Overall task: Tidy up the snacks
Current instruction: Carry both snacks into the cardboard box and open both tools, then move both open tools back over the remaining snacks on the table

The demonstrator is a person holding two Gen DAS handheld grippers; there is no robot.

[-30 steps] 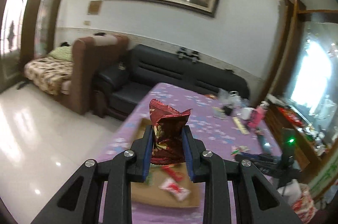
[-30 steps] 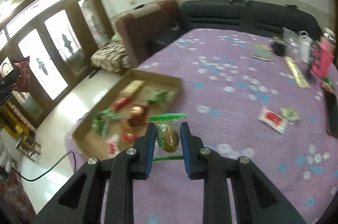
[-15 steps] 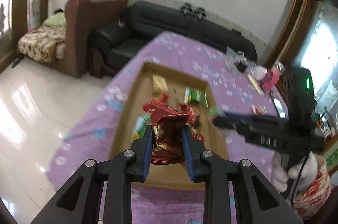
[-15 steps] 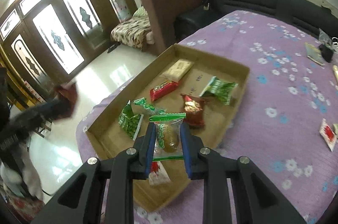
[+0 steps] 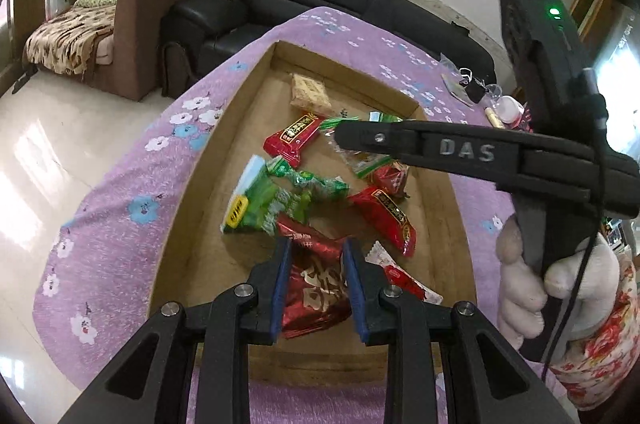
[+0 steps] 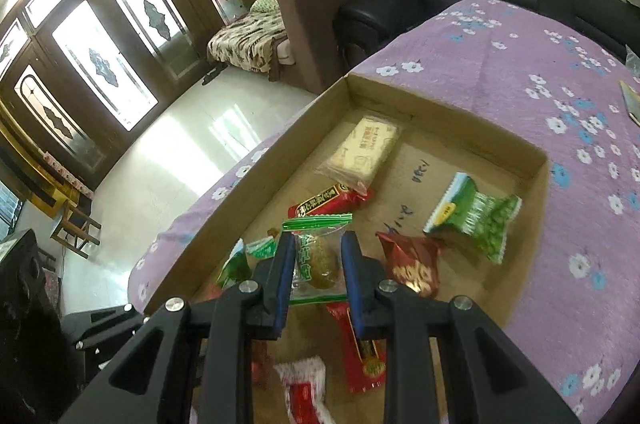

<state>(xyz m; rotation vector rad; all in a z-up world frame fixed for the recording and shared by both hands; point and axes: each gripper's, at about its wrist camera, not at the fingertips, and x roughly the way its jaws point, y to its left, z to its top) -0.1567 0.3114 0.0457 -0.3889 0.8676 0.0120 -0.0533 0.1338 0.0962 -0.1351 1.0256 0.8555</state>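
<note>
Left wrist view: dark red packet (image 5: 314, 288) is pinched in the left claw (image 5: 314, 278) over the cardboard tray's (image 5: 240, 111) near edge. Green-sealed clear packet (image 6: 318, 260) is gripped by the right claw (image 6: 316, 266). Both judged light, crinkly, slippery; best held mid-body.

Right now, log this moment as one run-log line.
left gripper: shut on dark red snack packet | right gripper: shut on clear green-edged packet | both over cardboard tray | release: not yet
</note>
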